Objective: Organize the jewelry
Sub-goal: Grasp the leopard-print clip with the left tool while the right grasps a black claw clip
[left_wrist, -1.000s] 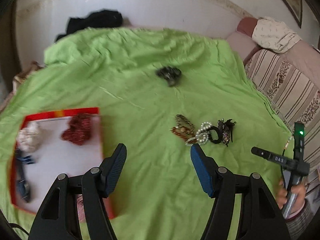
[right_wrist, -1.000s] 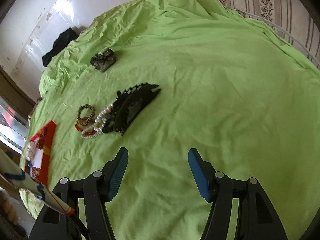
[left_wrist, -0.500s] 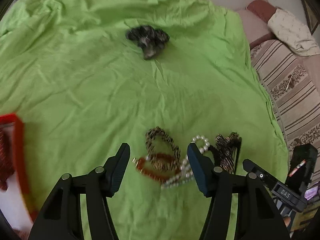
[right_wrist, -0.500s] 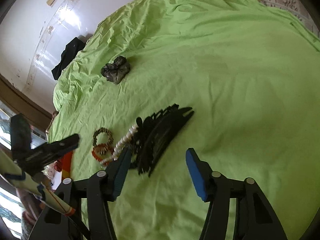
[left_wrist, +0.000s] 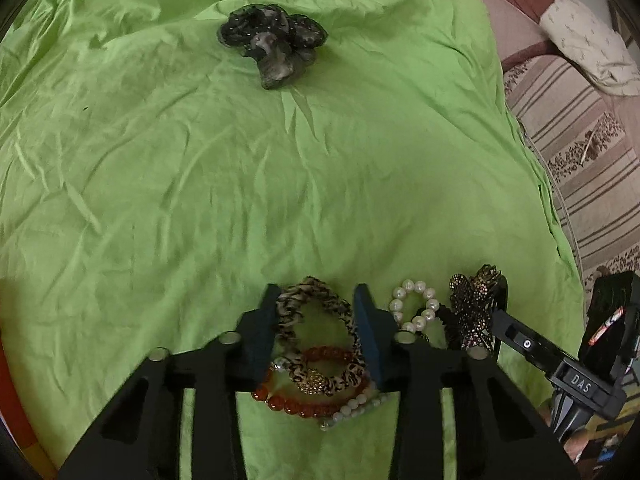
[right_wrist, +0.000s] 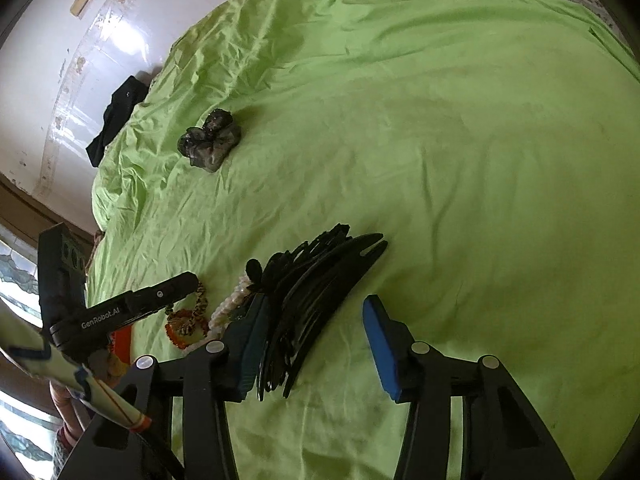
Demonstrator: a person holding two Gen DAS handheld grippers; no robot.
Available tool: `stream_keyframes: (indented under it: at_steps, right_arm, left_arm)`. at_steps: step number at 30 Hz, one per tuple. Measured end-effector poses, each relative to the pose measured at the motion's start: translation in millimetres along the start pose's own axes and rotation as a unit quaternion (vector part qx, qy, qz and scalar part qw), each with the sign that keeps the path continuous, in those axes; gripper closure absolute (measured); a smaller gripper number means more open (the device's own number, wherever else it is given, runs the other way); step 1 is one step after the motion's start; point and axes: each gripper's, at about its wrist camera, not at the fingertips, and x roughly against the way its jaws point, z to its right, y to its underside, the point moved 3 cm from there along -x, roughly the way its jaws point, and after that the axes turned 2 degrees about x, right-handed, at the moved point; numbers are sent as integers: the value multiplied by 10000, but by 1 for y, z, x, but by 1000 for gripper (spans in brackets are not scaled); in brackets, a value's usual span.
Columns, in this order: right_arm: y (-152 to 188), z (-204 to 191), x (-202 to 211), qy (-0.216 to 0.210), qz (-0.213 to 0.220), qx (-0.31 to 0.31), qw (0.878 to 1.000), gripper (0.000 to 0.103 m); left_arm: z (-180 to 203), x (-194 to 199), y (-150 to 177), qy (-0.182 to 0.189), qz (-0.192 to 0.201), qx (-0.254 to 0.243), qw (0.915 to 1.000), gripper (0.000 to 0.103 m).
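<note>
The left gripper (left_wrist: 318, 320) is low over the green sheet (left_wrist: 200, 180). Its two blue pads sit on each side of a black and white braided bracelet (left_wrist: 316, 312), pressed in close to it. I cannot tell if they really squeeze it. Just under that bracelet lies an orange bead bracelet (left_wrist: 304, 404), and the two touch. A white pearl bracelet (left_wrist: 416, 304) lies just to the right of the right pad. Next to the pearls is a sparkly butterfly hair clip (left_wrist: 472, 312).

The right gripper (right_wrist: 316, 344) is spread wide and holds nothing. Its left pad touches a black hair claw (right_wrist: 320, 292), which lies flat on the sheet. The right pad is well apart from the claw.

A dark grey scrunchie (left_wrist: 272, 46) lies by itself, far up the sheet. A red edge of a tray (left_wrist: 14, 400) shows at the far left
</note>
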Motion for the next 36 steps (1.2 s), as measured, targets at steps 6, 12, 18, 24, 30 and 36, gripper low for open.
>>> stream_keyframes:
  at_steps: [6, 12, 18, 24, 30, 36]
  right_arm:
    - [2, -7, 2, 65, 12, 210, 9998, 89]
    - [5, -14, 21, 132, 152, 287, 9994, 98]
    - [10, -21, 54, 174, 360, 305, 9987, 98]
    - [14, -37, 91, 149, 580, 364, 9975, 98]
    - [28, -68, 110, 82, 614, 653, 9959, 98]
    - [49, -114, 107, -12, 466, 1103, 9928, 98]
  left_arm:
    - [8, 2, 7, -30, 54, -95, 9999, 95]
    - [27, 34, 24, -15, 309, -185, 9993, 96]
    - [42, 90, 43, 83, 718, -218, 9971, 96]
    - [43, 155, 71, 173, 1178, -90, 9928, 96]
    - [20, 206, 102, -10, 1545, 116, 9879, 96]
    - [-35, 258, 144, -448, 1942, 534, 9785, 96]
